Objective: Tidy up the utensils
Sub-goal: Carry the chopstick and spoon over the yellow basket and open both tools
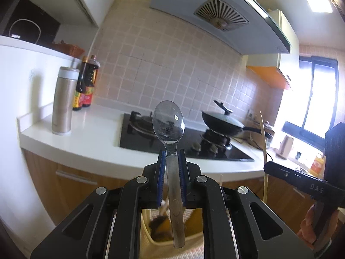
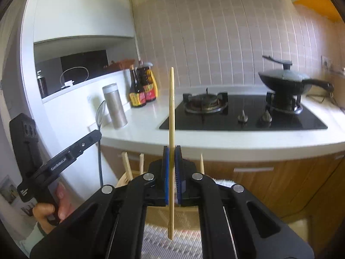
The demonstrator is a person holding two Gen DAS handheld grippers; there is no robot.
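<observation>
The left gripper (image 1: 171, 157) was clamped on a metal spoon (image 1: 170, 129), blue pads pinching the flat handle just below the neck, bowl pointing up & away toward the stove (image 1: 185, 138), the long handle end hanging down past the jaws. The right gripper (image 2: 172, 155) was shut tight on a single bamboo chopstick (image 2: 171, 108), held roughly upright, gripped a bit below mid-length w/ stick showing above and below the pads.

Both items were in the air in front of the white counter (image 2: 151, 118), not touching it. Below them sat a pale holder (image 1: 194, 240) w/ other sticks poking up.

Handling, as judged: spoon is stiff, smooth steel, prob. slippery; w/ the grip near the neck, the handle's weight could swing it in the pads. A hold nearer the middle would balance better. Chopstick is v. light, stiff but thin, and could twist or slide if the pinch were off-centre. The near-central hold looked sound. Neither looked fragile.
</observation>
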